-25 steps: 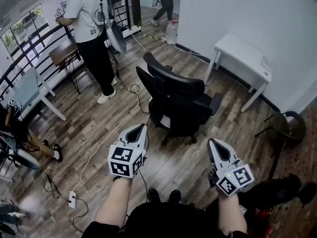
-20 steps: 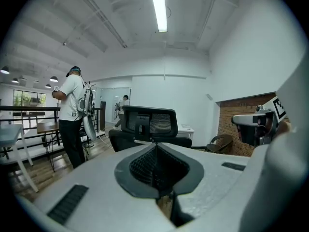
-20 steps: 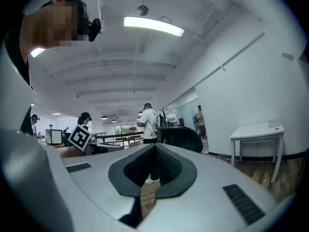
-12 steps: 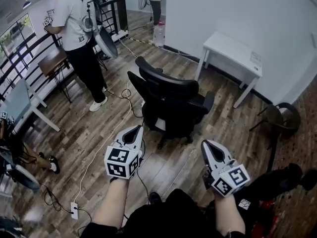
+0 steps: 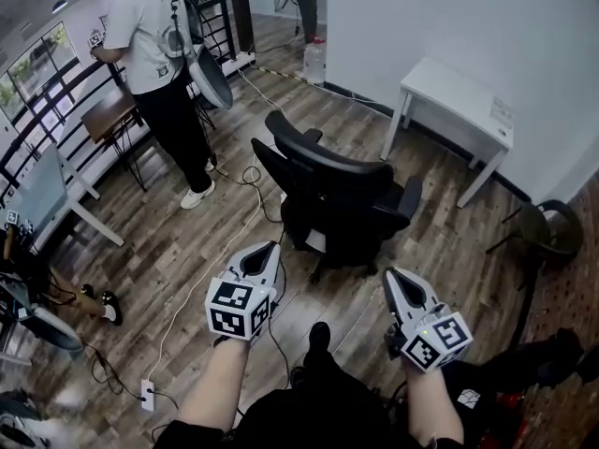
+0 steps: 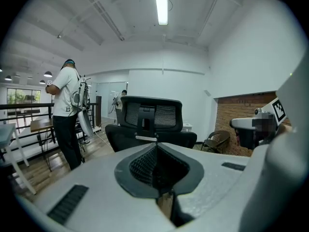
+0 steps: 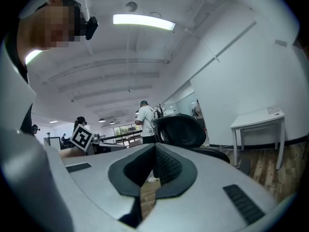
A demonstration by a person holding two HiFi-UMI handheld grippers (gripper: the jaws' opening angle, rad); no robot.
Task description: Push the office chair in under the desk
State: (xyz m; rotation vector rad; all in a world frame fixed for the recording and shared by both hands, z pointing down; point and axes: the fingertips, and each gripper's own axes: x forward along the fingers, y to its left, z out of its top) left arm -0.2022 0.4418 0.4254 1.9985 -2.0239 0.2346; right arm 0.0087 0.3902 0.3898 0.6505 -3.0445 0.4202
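A black office chair (image 5: pixel 339 195) stands on the wood floor with its backrest toward me, seen also in the left gripper view as the chair (image 6: pixel 150 122) and in the right gripper view as the chair (image 7: pixel 181 131). A small white desk (image 5: pixel 459 101) stands against the white wall, beyond and right of the chair, showing also as the desk (image 7: pixel 258 122). My left gripper (image 5: pixel 266 252) is shut and empty, short of the chair's left side. My right gripper (image 5: pixel 393 280) is shut and empty too, short of the chair's right side. Neither touches the chair.
A person in a white shirt (image 5: pixel 159 40) stands at the back left beside a brown table (image 5: pixel 108 110). Cables (image 5: pixel 201 269) run over the floor to a power strip (image 5: pixel 148 393). A dark folding chair (image 5: pixel 543 232) stands at the right. Railings line the left edge.
The view has shifted a little as I stepped; my foot now shows between the grippers. Both grippers stay shut and short of the chair.
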